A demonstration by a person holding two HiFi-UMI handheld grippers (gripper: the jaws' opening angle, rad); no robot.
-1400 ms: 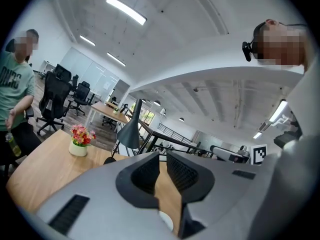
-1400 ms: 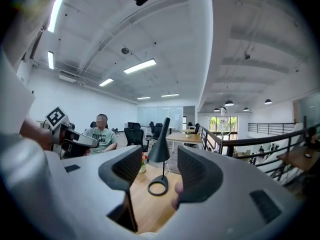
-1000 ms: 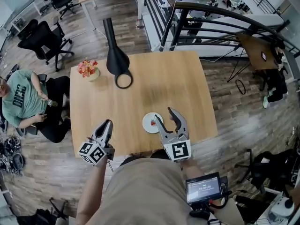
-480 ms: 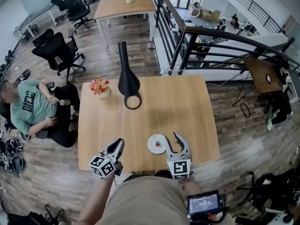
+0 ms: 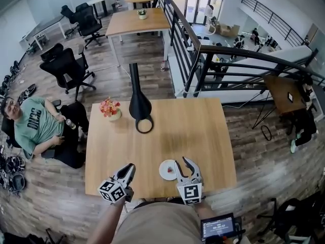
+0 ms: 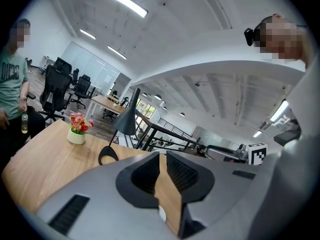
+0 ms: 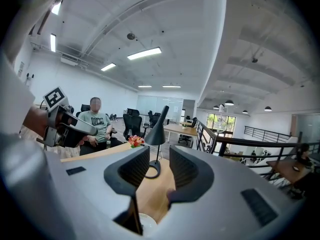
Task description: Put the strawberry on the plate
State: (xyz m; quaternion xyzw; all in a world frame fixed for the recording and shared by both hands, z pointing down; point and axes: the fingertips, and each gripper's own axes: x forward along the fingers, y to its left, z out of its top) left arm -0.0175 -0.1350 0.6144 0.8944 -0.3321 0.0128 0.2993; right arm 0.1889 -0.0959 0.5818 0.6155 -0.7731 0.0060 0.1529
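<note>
A small red strawberry lies on the white plate near the front edge of the wooden table. My right gripper hovers just right of the plate. Its jaws have just been closing and now stand shut with nothing between them. The right gripper view shows bare table between the pads and a sliver of the plate below. My left gripper is at the table's front left, shut and empty.
A black lamp with a ring base stands at the table's back left, beside a small pot of flowers. A person sits on the floor to the left. Office chairs, another table and a railing lie beyond.
The right gripper's jaws went from wide open beside the plate to shut, and it drew back a little toward the front edge. The strawberry stays on the plate. The left gripper held still.
</note>
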